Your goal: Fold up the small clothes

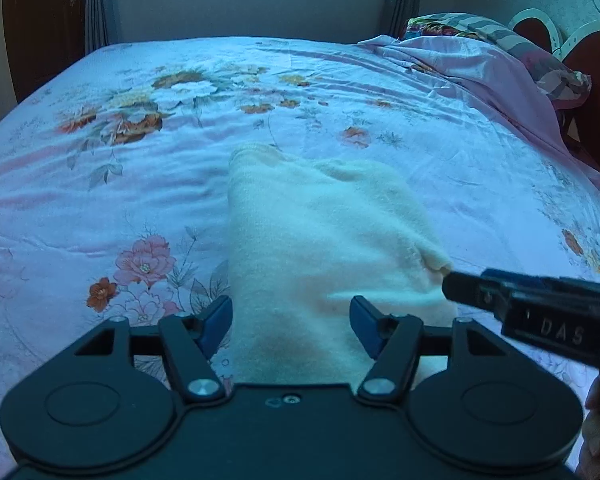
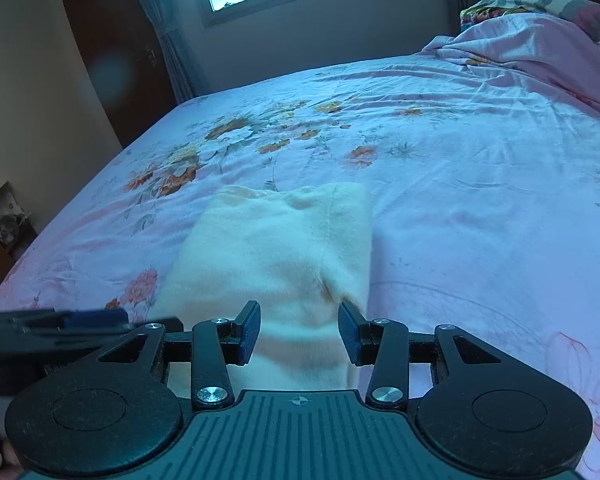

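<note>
Left wrist view: a folded cream garment point(image 1: 320, 240) lies on the floral bed sheet point(image 1: 100, 180). The left tool point(image 1: 291, 326) hovers over its near end, jaws apart, gripping nothing.

Right wrist view: the right tool point(image 2: 299, 332) is part-open over the garment's near edge, empty.

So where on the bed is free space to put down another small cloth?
Free: the sheet right of the cream garment, up to the rumpled blanket, and the flowered stretch beyond it. Crowded: the near edge, around both grippers.
</note>
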`<state>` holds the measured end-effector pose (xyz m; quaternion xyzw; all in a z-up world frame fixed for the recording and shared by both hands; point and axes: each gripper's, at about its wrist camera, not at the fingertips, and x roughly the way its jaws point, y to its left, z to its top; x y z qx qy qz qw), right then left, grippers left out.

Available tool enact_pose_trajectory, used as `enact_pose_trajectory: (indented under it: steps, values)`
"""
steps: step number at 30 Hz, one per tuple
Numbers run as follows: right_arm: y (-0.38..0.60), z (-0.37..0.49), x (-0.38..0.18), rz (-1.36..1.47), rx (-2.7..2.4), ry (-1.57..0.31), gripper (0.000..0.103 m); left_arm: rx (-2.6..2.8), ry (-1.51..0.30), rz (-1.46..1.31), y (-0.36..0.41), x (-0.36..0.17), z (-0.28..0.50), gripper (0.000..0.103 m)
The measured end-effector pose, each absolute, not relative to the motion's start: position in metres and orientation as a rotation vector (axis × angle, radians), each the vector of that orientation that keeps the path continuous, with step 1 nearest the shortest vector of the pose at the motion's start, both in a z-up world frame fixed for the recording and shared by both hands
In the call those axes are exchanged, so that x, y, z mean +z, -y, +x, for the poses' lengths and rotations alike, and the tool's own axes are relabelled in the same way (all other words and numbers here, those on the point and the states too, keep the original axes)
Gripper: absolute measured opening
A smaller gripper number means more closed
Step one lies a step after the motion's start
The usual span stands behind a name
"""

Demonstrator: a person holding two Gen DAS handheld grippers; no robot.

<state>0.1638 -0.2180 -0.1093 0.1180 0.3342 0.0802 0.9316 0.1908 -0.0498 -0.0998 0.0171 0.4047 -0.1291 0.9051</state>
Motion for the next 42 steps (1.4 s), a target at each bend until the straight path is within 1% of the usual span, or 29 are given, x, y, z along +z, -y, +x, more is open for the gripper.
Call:
enact_pose_trajectory:
  steps: [1,3,5,7,8,9,10,11,12,14,15,19,21,22,23,25,31,35,37,42]
  values:
    - [0.22,0.158,-0.109,0.243,0.156,-0.687,0.043,-0.263,-0.831,0.041,0.051,-0.096,0.187,0.071]
    - [0.224,0.146,-0.109,0.252,0.155,-0.691,0.043,-0.268,-0.81,0.044,0.052,-0.089,0.176,0.074]
    - [0.227,0.134,-0.108,0.254,0.153,-0.696,0.043,-0.264,-0.8,0.053,0.054,-0.083,0.168,0.081]
    - [0.229,0.123,-0.106,0.256,0.157,-0.697,0.044,-0.263,-0.789,0.054,0.055,-0.078,0.157,0.084]
    - [0.23,0.117,-0.105,0.262,0.159,-0.693,0.046,-0.261,-0.784,0.057,0.055,-0.075,0.152,0.089]
    - [0.23,0.111,-0.103,0.266,0.16,-0.69,0.05,-0.255,-0.786,0.06,0.056,-0.074,0.147,0.091]
    - [0.231,0.105,-0.102,0.268,0.158,-0.689,0.063,-0.248,-0.789,0.058,0.056,-0.072,0.142,0.094]
    - [0.23,0.1,-0.1,0.268,0.154,-0.683,0.072,-0.247,-0.788,0.053,0.055,-0.07,0.137,0.095]
    - [0.23,0.092,-0.097,0.267,0.157,-0.671,0.073,-0.25,-0.784,0.047,0.054,-0.068,0.131,0.096]
    - [0.229,0.08,-0.093,0.266,0.172,-0.662,0.074,-0.239,-0.787,0.045,0.052,-0.064,0.122,0.101]
    - [0.229,0.073,-0.091,0.268,0.177,-0.66,0.075,-0.23,-0.786,0.046,0.051,-0.061,0.117,0.101]
    - [0.229,0.047,-0.085,0.272,0.185,-0.648,0.087,-0.203,-0.771,0.047,0.048,-0.05,0.094,0.101]
    - [0.23,0.034,-0.081,0.283,0.203,-0.642,0.089,-0.192,-0.762,0.052,0.045,-0.044,0.081,0.101]
    - [0.231,0.029,-0.08,0.29,0.207,-0.641,0.092,-0.186,-0.758,0.055,0.044,-0.042,0.075,0.101]
    - [0.231,0.022,-0.078,0.305,0.215,-0.639,0.098,-0.186,-0.755,0.055,0.043,-0.039,0.068,0.101]
    - [0.231,0.011,-0.075,0.33,0.241,-0.636,0.103,-0.175,-0.744,0.051,0.041,-0.033,0.054,0.101]
    - [0.213,-0.028,-0.049,0.248,0.178,-0.638,0.103,-0.123,-0.661,0.06,0.035,-0.009,0.015,0.101]
    - [0.21,-0.055,-0.028,0.195,0.172,-0.564,0.103,-0.097,-0.688,0.013,0.032,0.006,0.004,0.101]
    - [0.211,-0.066,-0.021,0.198,0.158,-0.506,0.103,-0.062,-0.665,0.029,0.034,0.01,-0.002,0.101]
    - [0.211,-0.066,-0.011,0.115,0.042,-0.509,0.103,-0.068,-0.619,0.009,0.04,0.017,-0.016,0.101]
